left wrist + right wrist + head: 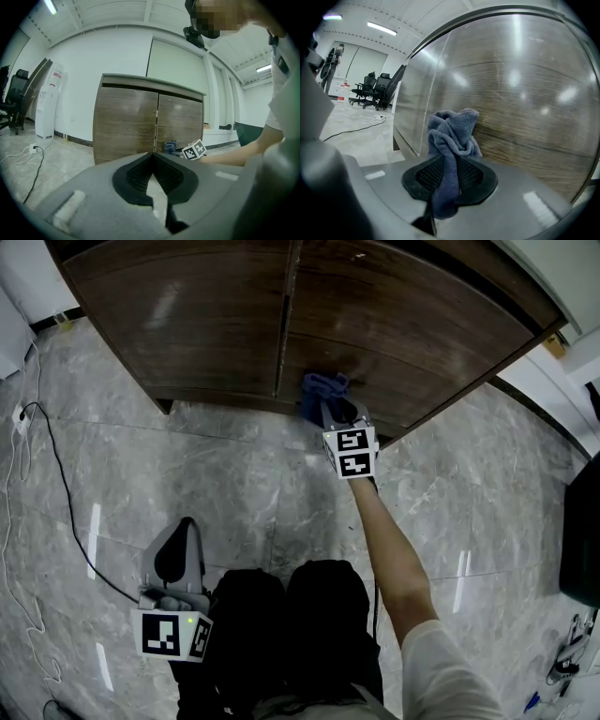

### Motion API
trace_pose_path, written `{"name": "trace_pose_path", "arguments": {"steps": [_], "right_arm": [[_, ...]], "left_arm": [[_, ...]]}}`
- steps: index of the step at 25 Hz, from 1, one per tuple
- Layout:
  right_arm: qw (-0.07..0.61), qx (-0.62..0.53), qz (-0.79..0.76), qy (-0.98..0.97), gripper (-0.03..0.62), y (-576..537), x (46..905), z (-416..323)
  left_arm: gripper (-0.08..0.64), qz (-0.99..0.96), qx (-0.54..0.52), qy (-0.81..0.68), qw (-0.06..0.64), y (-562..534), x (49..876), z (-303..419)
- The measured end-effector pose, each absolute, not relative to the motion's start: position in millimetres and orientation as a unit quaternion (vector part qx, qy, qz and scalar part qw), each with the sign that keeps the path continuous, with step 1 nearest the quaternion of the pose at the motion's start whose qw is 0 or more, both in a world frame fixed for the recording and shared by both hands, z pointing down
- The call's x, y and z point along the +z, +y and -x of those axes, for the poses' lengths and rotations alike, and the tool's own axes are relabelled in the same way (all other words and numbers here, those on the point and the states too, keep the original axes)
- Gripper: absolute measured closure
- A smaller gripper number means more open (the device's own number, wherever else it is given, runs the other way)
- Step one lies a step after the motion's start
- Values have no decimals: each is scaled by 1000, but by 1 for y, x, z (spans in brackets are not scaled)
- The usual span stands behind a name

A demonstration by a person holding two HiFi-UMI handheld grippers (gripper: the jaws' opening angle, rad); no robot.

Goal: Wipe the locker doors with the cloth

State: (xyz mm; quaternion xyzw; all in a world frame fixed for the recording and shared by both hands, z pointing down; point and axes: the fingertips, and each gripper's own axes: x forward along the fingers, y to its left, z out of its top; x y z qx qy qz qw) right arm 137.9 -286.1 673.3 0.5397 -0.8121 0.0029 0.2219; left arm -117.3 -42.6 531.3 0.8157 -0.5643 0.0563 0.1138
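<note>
The locker has two dark brown wooden doors, the left door (pixel 187 315) and the right door (pixel 412 324). My right gripper (pixel 325 404) is shut on a bunched blue cloth (pixel 319 388) and holds it against the lower part of the right door, close to the seam between the doors. In the right gripper view the cloth (pixel 452 136) sticks up between the jaws, touching the door (pixel 525 108). My left gripper (pixel 183 529) hangs low by the person's legs, shut and with nothing in it. The left gripper view shows the locker (pixel 140 122) and the cloth (pixel 169 146) ahead.
The floor is grey marble tile (pixel 225 493). A black cable (pixel 56 474) snakes across it on the left. A dark object (pixel 581 540) stands at the right edge. A white dispenser (pixel 49 101) and an office chair (pixel 14 93) stand left of the locker.
</note>
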Motion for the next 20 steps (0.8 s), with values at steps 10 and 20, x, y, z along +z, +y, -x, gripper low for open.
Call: {"name": "trace_pose_path", "arguments": {"steps": [10, 20], "right_arm": [[199, -30, -543, -815, 522, -292, 614, -121], [149, -63, -561, -812, 522, -298, 531, -114]], "left_arm": [[558, -817, 44, -564, 109, -39, 522, 119], [560, -818, 31, -565, 106, -35, 514, 124]]}}
